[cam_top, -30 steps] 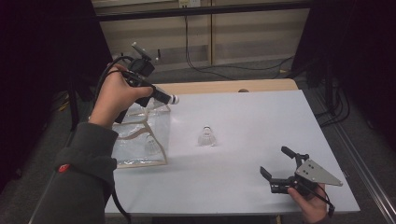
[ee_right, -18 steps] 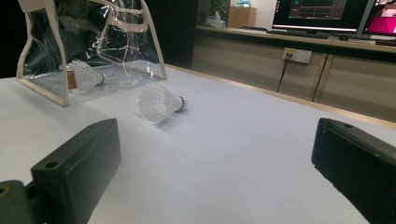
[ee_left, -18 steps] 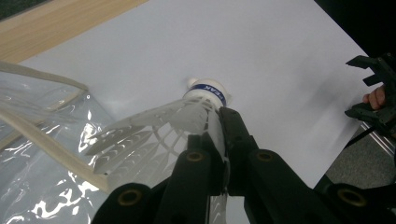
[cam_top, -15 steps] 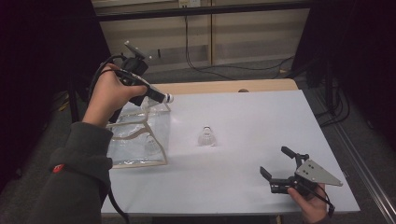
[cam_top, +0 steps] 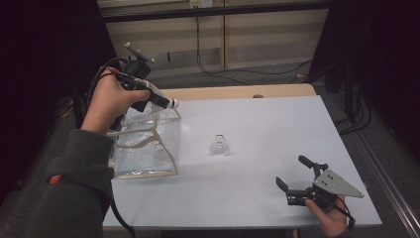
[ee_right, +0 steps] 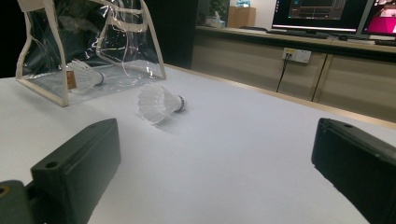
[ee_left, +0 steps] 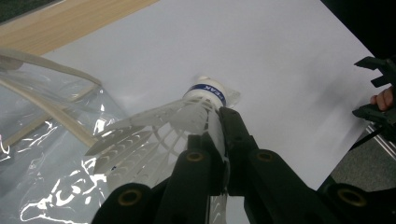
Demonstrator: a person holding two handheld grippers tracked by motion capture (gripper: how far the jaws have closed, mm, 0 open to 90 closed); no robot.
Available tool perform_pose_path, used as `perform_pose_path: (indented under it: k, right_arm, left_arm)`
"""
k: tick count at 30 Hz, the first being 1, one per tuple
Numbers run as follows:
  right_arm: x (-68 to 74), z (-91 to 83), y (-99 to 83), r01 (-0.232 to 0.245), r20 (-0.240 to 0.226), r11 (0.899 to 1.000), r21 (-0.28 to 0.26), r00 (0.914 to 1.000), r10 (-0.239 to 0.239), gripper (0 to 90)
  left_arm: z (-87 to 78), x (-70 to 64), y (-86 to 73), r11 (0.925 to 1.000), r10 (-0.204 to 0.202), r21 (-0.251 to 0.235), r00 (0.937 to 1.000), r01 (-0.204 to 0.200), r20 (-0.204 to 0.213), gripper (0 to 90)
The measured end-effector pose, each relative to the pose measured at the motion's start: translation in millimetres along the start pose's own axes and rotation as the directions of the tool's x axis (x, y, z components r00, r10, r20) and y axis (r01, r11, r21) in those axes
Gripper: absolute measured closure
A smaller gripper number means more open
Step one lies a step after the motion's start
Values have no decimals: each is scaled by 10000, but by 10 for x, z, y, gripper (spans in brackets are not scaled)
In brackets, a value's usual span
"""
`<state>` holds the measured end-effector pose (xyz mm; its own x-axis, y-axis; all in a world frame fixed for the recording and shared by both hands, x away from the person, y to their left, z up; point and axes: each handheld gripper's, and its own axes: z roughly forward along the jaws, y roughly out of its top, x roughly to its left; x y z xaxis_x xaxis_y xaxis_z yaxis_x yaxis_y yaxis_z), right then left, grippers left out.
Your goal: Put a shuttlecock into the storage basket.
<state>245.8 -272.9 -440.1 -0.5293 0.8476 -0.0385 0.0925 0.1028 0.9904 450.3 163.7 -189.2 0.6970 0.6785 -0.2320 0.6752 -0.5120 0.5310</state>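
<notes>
The left gripper (cam_top: 157, 97), fingers clamped on a shuttlecock's (ee_left: 187, 123) feather skirt, holds it above the clear bag's (cam_top: 148, 144) open top, evidently for dropping in, while the right gripper (cam_top: 297, 181) rests open-fingered near the counter's (cam_top: 277, 134) front edge, a second shuttlecock (cam_top: 219, 145) lying mid-counter.

bag (cam_top: 148, 148) left on table (cam_top: 277, 129) (shuttlecock (ee_right: 86, 77) inside) | loose shuttlecock (cam_top: 219, 145) mid-table
</notes>
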Motion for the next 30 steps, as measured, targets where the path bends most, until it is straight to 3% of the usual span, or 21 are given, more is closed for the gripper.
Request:
perform_pose_path:
  k: [30]
  right_arm:
    - [7,7,-4,38,-10,10000,38,10000,-38,15]
  left_arm:
    - [-209,231,-155,9983,-514,-288,9974,500,-499,895]
